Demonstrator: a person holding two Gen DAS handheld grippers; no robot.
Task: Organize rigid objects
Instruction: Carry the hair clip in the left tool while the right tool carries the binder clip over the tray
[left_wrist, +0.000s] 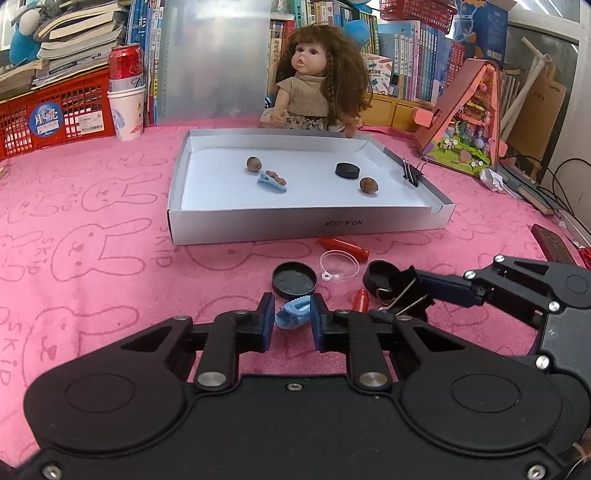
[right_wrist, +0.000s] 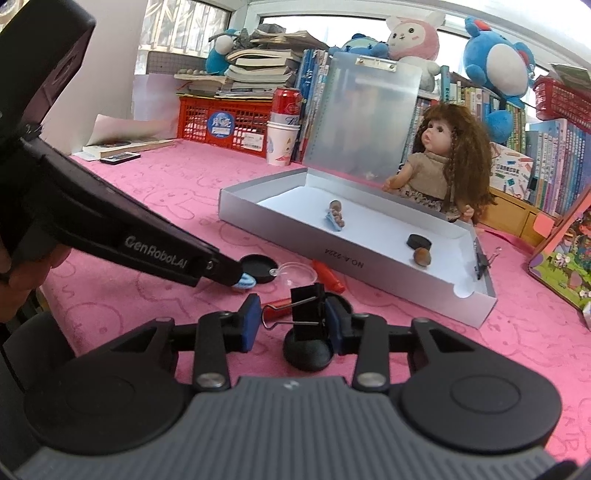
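A shallow white box (left_wrist: 306, 227) (right_wrist: 295, 240) lies on the pink cloth, holding two nuts (left_wrist: 254, 163), a black puck (left_wrist: 347, 170), a blue hair clip (left_wrist: 272, 181) and a black binder clip (left_wrist: 410, 174) on its right wall. My left gripper (left_wrist: 292, 315) is around a light blue hair clip (left_wrist: 293, 313) (right_wrist: 245, 282) low on the cloth, its pads touching it. My right gripper (right_wrist: 291, 323) has a black binder clip (right_wrist: 308, 314) between its fingers, against the right pad; the left pad stands apart from it.
In front of the box lie two black lids (left_wrist: 294, 279) (right_wrist: 308, 350), a clear round lens (left_wrist: 339, 263) and red tubes (left_wrist: 343, 248). A doll (left_wrist: 317, 77) sits behind the box. A red crate (left_wrist: 55, 110), a can in a paper cup (left_wrist: 127, 92), books and a toy house (left_wrist: 465, 122) ring the cloth.
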